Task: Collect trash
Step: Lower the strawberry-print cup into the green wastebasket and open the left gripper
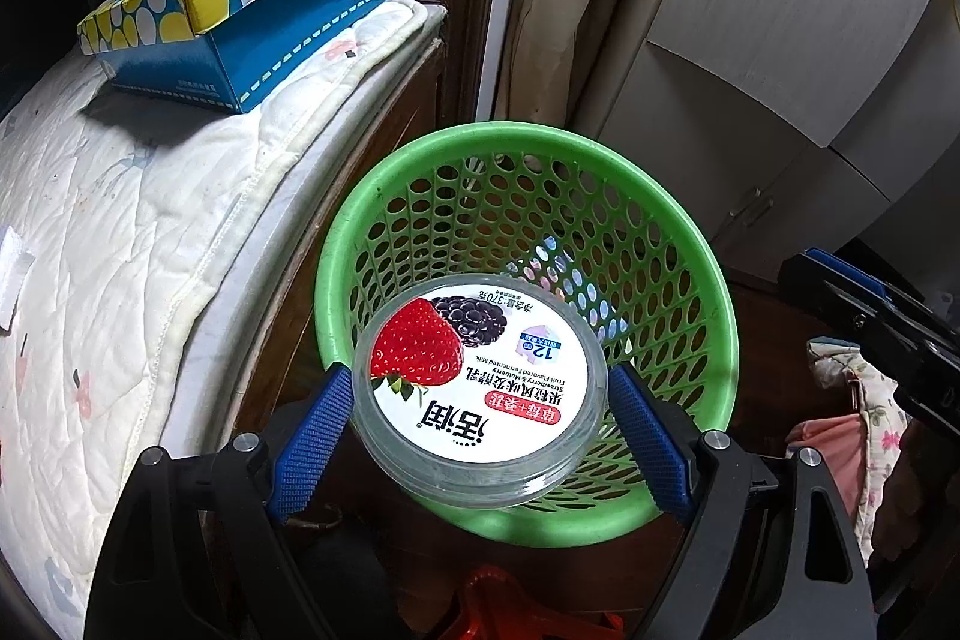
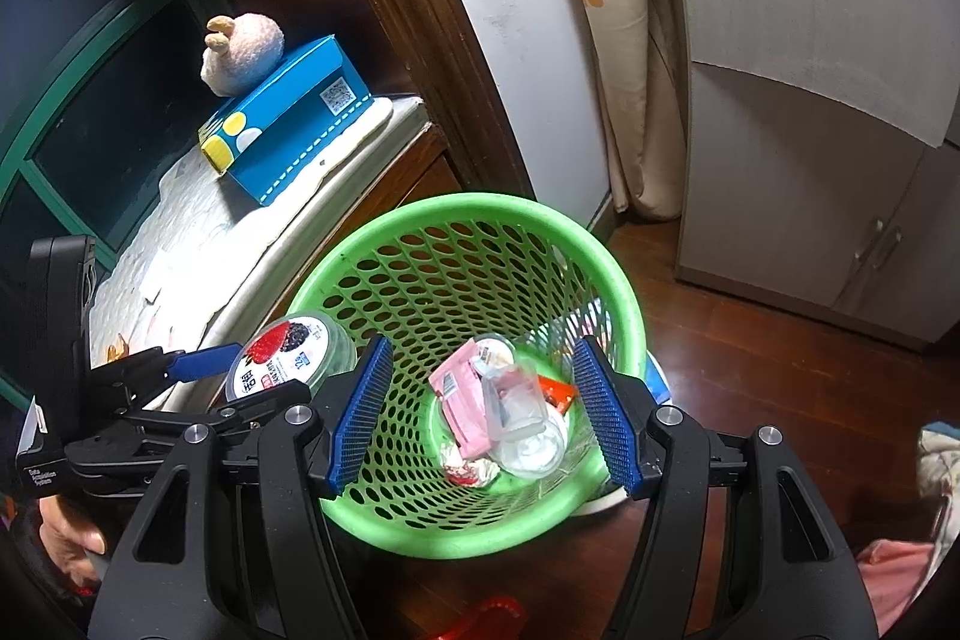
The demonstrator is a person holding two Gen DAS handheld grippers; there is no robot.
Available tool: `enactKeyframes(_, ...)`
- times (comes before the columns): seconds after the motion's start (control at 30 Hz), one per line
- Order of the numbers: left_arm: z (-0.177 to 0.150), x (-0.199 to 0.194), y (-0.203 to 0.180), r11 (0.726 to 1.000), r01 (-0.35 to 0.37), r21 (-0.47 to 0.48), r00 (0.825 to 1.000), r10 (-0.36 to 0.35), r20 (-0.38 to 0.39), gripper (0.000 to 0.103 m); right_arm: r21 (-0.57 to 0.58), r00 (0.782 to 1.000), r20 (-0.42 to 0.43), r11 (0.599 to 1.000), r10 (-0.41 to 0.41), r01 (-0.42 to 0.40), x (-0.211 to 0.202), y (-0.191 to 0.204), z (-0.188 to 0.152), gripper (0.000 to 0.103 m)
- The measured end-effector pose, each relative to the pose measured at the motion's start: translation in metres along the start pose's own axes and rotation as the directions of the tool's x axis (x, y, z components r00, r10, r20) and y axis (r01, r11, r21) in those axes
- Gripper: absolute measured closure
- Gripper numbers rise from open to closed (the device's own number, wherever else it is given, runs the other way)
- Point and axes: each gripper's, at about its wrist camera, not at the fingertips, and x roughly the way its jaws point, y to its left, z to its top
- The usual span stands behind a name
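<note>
Dark wooden floor (image 2: 750, 370) underneath, the left gripper (image 1: 480, 424) clamps a round clear-plastic yogurt tub (image 1: 474, 388) just above the green perforated plastic basket's (image 1: 672, 244) near rim, while the right gripper (image 2: 486, 412) hangs wide open, seemingly empty, over wrappers (image 2: 474, 400) inside.

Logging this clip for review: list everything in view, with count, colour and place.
yogurt tub: one, clear with strawberry label, in the left tongs above the bin's near rim
waste basket: one, green perforated, on the wood floor
trash in basket: several pieces, pink wrapper, clear cup, at the bottom
tissue box: one, blue with yellow dots, on the quilted pad
plush toy: one, pinkish, behind the box
cabinet: one, pale grey, right
left tongs: blue pads shut on the tub
right tongs: open, empty, over the basket
</note>
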Motion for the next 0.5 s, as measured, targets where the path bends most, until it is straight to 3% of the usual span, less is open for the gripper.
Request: enactKeyframes(0.5,-0.0012,-0.0059,0.0051,1.000,0.005,-0.023,1.000,-0.005,0.010,0.020,-0.001,1.000,0.002,1.000,0.012,-0.012,-0.0014,0.0037,-0.0015,0.040)
